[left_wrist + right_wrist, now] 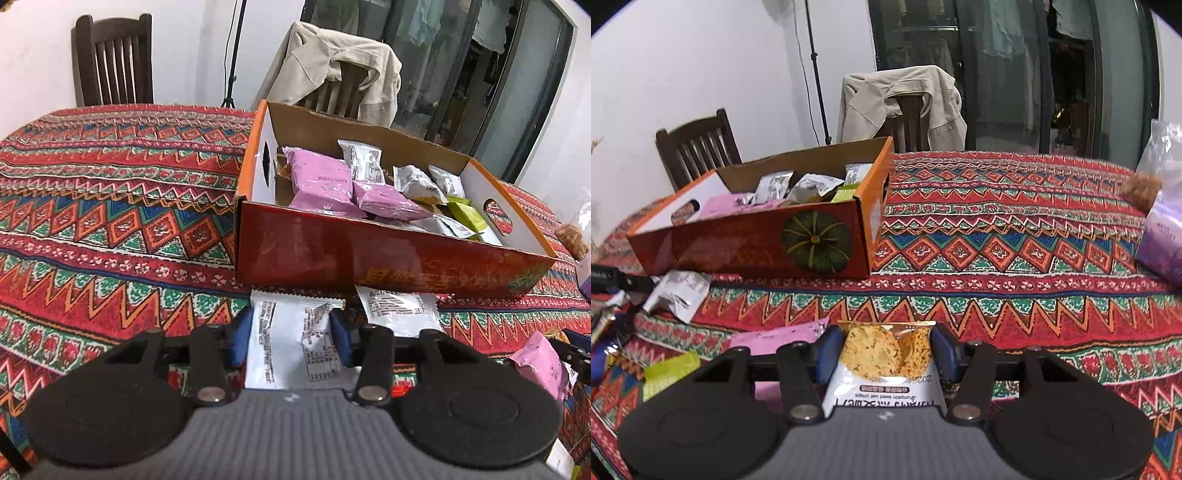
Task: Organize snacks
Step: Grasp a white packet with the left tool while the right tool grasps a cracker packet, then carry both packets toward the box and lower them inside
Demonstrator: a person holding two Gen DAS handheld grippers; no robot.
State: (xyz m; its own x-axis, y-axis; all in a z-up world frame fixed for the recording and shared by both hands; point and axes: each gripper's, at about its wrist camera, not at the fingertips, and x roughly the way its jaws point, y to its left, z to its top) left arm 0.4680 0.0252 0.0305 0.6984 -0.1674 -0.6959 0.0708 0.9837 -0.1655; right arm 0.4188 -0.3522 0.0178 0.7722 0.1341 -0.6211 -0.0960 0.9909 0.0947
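The left tool [291,334] sits low over the desk [110,229] with a white snack packet [291,343] between its blue pads [240,339]; both pads meet the packet's edges, so the tool is clenched on it. No earlier view is on hand, so only that grip can be told. Just right of it a second white packet [399,310] lies flat on the patterned cloth, its far end touching the near wall of the box [369,258]. Further right, near the frame edge, a pink packet [539,365] lies on the cloth.

The right tool [886,350] grasps an oat crisp packet [882,365], its clear top showing golden crisps, pinched between the blue pads [827,354]. Just left of it lie a pink packet [775,338] and a lime-green packet [670,373]; further left a crumpled silver-white packet [679,293] rests close to the box.

Beyond both tools stands the open red cardboard box [750,243], a green pumpkin [816,242] printed on its near wall. Inside lie pink packets [321,181], white packets [364,160] and a lime-green one [469,216], piled loosely. To the far right a purple bag [1161,236] stands on the desk. Behind the desk are a dark wooden chair [112,62] and another chair draped with a beige jacket [332,70].
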